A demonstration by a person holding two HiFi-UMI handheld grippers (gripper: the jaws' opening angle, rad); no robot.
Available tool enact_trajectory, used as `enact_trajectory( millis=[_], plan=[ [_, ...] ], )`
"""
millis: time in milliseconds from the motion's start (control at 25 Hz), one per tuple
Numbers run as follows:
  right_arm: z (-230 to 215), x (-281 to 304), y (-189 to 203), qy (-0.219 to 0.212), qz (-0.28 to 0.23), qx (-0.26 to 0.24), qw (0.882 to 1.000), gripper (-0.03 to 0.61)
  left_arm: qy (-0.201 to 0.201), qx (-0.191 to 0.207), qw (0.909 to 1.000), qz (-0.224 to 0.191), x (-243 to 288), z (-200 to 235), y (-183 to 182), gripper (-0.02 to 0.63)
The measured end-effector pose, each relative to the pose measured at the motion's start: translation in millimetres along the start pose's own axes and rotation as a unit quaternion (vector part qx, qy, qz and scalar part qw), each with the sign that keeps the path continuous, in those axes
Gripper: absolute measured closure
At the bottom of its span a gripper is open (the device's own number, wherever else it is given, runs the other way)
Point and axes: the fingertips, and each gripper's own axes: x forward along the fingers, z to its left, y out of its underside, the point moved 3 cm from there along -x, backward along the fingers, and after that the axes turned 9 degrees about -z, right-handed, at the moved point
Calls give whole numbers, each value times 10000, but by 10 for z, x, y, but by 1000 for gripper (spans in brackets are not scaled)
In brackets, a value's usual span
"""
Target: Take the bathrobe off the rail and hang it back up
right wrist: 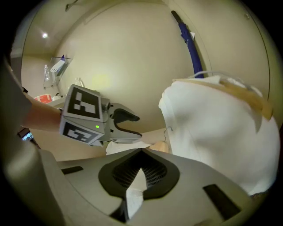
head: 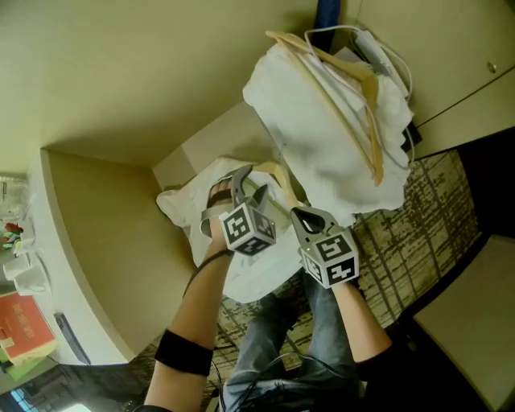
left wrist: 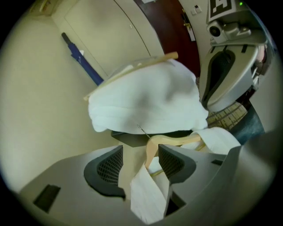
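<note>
A white bathrobe (head: 193,205) hangs low in front of me on a wooden hanger (head: 278,173). My left gripper (head: 251,183) is open around that hanger (left wrist: 166,141), with a strip of the robe's cloth (left wrist: 148,194) between its jaws (left wrist: 140,163); the wood lies against the right pad and the left pad is bare. My right gripper (head: 304,216) is shut on a fold of the same robe (right wrist: 132,196), close beside the left one. A second white bathrobe (head: 322,137) on its own wooden hanger (head: 354,105) hangs higher at the right. No rail shows.
A blue umbrella (head: 327,12) leans against the cream wall behind the second robe. A shelf at the left carries a red box (head: 24,326) and cups. Patterned carpet (head: 426,209) and the person's jeans (head: 282,338) are below; a dark cabinet edge (head: 483,273) runs along the right.
</note>
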Motion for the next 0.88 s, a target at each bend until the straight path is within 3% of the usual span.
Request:
enact_trajectory(
  millis=[160,280,400,560,800,880],
  plan=[
    [226,-369,-595,104,-101,-372,9992,561,-525,-556,9958,-511,-938,344,-557,388],
    [583,-687,-1102,50,-219,-573,9981,561,-898,-1032,9865,-897,-1680,523,-814,457],
    [899,-1006,-1542,30,-391,-836,9957,561,-1250,-1600,9710,-1261,-2405,670,-975,514],
    [1222,-1395,-1990,125,-627,-1174,9910,561,-1591,-2352,9430,-1733,-3304,844,-1143,613],
    [1750,-1960,-2316,229,-892,-1516,9841,561,-1926,-2871,9137,-2136,-4297,852,-1142,614],
    [1882,-2125,-2381,253,-959,-1594,9822,561,-2035,-2941,9082,-2175,-4550,815,-1148,614]
  ],
)
